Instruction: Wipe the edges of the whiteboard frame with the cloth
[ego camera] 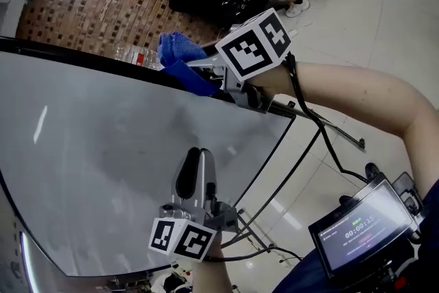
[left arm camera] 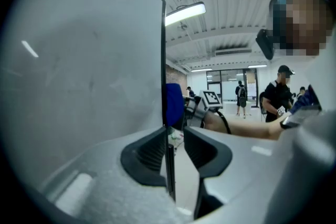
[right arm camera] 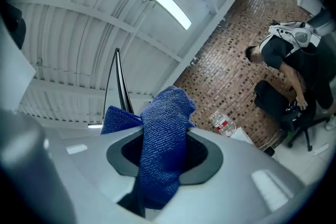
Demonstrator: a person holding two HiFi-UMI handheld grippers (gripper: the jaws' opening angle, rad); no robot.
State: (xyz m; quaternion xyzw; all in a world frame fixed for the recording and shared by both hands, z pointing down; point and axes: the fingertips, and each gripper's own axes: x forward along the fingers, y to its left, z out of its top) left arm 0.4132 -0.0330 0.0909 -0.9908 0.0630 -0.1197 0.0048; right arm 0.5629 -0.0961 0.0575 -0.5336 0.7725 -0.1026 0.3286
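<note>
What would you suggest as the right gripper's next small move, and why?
Probably slide the right gripper along the black whiteboard frame, pressing lightly. Its jaws are clamped on the blue terry cloth, which sits at the frame's far edge, and a long stretch of that edge runs on beside it.

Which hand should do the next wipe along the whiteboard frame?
Right. The right gripper pinches the blue cloth at the frame; the left gripper only straddles another edge, without cloth.
</note>
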